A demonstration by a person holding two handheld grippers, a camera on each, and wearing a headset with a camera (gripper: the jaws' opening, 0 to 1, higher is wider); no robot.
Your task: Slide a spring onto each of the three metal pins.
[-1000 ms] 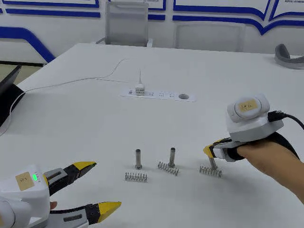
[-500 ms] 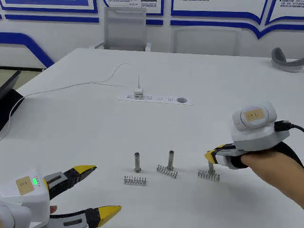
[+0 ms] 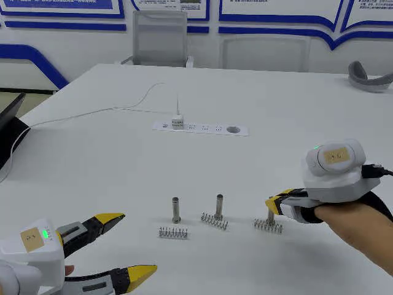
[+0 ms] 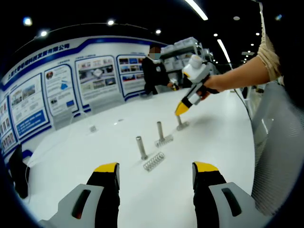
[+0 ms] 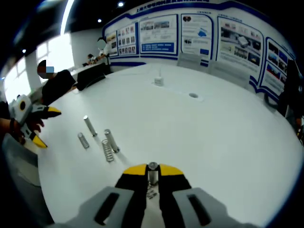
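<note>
Right gripper (image 3: pixel 271 204): its yellow-tipped jaws are closed on the right pin (image 3: pixel 271 215), to the right of the middle pin (image 3: pixel 218 206). In the right gripper view, the pin's top sits clamped between the two tips.
Left gripper (image 3: pixel 136 241): its jaws are spread wide with nothing between them. It hangs above the table (image 3: pixel 92 153), to the left of the middle pin and nearer the person.
Middle pin: stands upright on the white table, in the centre of the row of three.
Left pin (image 3: pixel 175 209): stands upright to the left of the middle pin, apart from it.
Right pin: stands upright, about as far to the right of the middle pin as the left pin is to its left.
Middle spring (image 3: pixel 214 220): lies flat at the foot of the middle pin, on the person's side.
Left spring (image 3: pixel 173 233): lies flat to the left of the middle pin and nearer the person, just in front of the left pin.
Right spring (image 3: pixel 268 226): lies flat to the right of the middle pin, at the base of the gripped pin.
Power strip (image 3: pixel 201 128): lies well beyond the middle pin, with a white plug in it and a cable trailing off to the left.
</note>
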